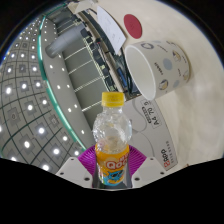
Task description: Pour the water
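Clear glossy plastic bottle [113,140] with yellow cap [114,99], matt white paper cup [158,67]

My gripper [113,172] is closed on a small clear plastic bottle [112,140] with a yellow cap and a yellow-orange label; purple pads [90,158] press both sides at label height. Bottle sits upright relative to the fingers, with clear liquid visible in its upper part. Beyond the bottle and to its right: a white paper cup [158,66] with small printed figures, its opening facing the camera, lying on its side in this view. Behind it is a white surface [105,30] with a pink-red round mark [133,22].
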`<action>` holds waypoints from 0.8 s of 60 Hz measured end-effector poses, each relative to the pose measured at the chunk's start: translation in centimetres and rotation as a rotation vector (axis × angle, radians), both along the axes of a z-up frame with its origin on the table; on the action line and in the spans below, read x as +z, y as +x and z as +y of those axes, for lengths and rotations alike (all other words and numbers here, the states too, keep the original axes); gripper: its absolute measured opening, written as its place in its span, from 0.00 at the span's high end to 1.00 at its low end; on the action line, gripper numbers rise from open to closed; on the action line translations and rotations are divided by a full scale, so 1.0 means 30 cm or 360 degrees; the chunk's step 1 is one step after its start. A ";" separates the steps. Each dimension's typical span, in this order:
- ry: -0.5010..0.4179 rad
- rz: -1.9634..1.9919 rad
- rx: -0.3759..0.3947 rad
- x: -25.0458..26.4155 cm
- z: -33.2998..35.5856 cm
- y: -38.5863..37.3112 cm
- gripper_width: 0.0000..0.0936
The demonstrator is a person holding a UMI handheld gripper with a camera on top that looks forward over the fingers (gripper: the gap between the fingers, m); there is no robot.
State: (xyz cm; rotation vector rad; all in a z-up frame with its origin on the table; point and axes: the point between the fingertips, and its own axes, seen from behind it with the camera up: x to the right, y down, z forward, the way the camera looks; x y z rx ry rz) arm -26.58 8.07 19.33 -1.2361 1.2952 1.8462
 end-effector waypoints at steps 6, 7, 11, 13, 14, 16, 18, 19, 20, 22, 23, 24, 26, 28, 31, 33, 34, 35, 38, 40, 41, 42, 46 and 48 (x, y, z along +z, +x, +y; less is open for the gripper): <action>-0.0036 0.0051 -0.0006 -0.045 0.029 0.009 0.59; -0.0038 0.0052 -0.0005 -0.048 0.028 0.010 0.59; -0.0046 0.0040 0.0010 -0.049 0.035 0.006 0.59; -0.0043 0.0019 0.0019 -0.046 0.035 0.005 0.59; -0.0043 -0.0001 0.0024 -0.044 0.036 0.005 0.59; -0.0041 -0.0057 0.0032 -0.040 -0.002 0.010 0.59; -0.0029 -0.0140 0.0041 -0.043 0.033 0.007 0.59; -0.0022 -0.0190 0.0045 -0.040 0.033 0.008 0.59; -0.0018 -0.0248 0.0049 -0.038 0.033 0.010 0.59; -0.0003 -0.0389 0.0055 -0.033 0.033 0.017 0.59; 0.0010 -0.0465 0.0057 -0.027 0.033 0.020 0.59; 0.0030 -0.0534 0.0055 -0.018 0.007 0.033 0.59; 0.0057 -0.0701 0.0048 -0.007 0.024 0.038 0.59; 0.0094 -0.0868 0.0039 0.015 0.028 0.059 0.58; 0.0152 -0.1133 0.0009 0.053 0.038 0.103 0.59; 0.0195 -0.1309 -0.0019 0.088 0.032 0.149 0.59; 0.0212 -0.1399 -0.0036 0.096 0.054 0.162 0.58; 0.0241 -0.1477 -0.0052 0.121 0.034 0.195 0.58; 0.0299 -0.1713 -0.0101 0.156 0.067 0.252 0.58; 0.0331 -0.1861 -0.0138 0.178 0.084 0.300 0.59; 0.0343 -0.1932 -0.0155 0.187 0.093 0.327 0.59; 0.0355 -0.2002 -0.0171 0.194 0.102 0.353 0.58; 0.0381 -0.2265 -0.0220 0.220 0.122 0.455 0.58; 0.0389 -0.2391 -0.0240 0.210 0.151 0.509 0.58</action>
